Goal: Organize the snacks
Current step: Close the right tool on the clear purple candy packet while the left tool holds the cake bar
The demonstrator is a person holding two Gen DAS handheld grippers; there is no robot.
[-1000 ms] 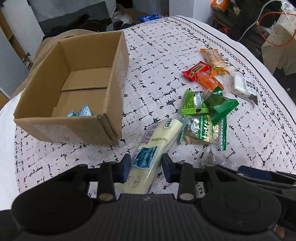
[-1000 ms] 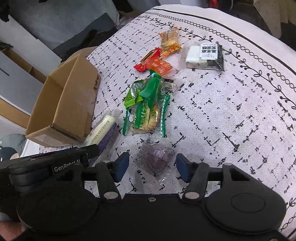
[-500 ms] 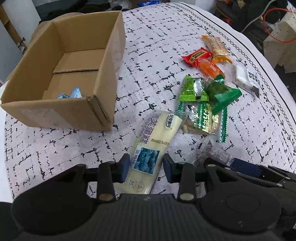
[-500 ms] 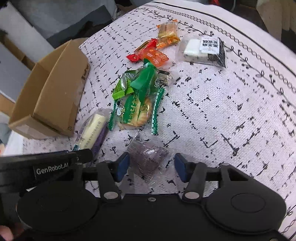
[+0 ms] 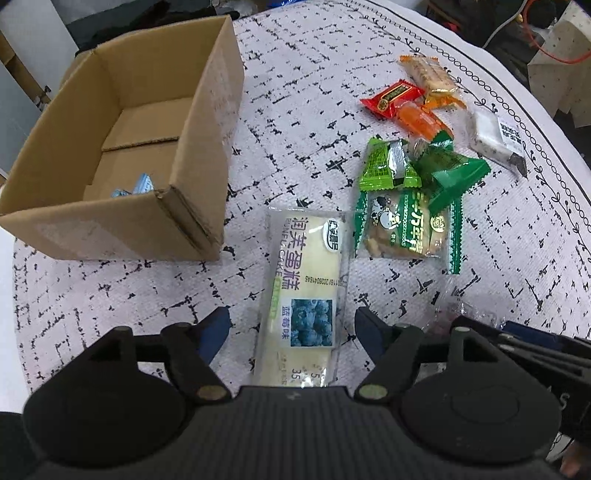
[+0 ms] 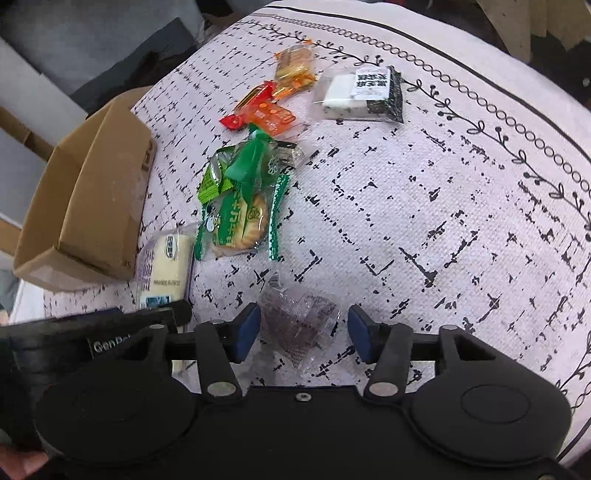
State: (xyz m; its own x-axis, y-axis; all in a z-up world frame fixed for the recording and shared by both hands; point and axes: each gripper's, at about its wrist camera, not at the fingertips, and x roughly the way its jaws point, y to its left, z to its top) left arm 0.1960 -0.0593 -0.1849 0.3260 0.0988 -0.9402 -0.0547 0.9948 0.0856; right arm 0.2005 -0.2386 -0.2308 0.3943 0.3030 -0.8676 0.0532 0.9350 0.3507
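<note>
With both grippers spread, our left gripper (image 5: 291, 332) straddling the cake bar (image 5: 306, 291) and our right gripper (image 6: 303, 328) straddling the clear packet (image 6: 297, 325), we judge pinching comes next, then the box (image 5: 207, 122) ahead-left

Patterned cloth and room clutter

A pale tablecloth (image 5: 303, 110) with black dashes covers the surface; a black line and a border of circles and leafy sprigs (image 6: 480, 99) run along its far edge. Past that edge, in the left view, an orange cable (image 5: 546, 48) loops over a dotted cream fabric (image 5: 565, 81), and dark clutter (image 5: 155, 14) lies behind. In the right view a grey panel (image 6: 110, 48) and brown cardboard (image 6: 22, 136) sit off to the left.
</note>
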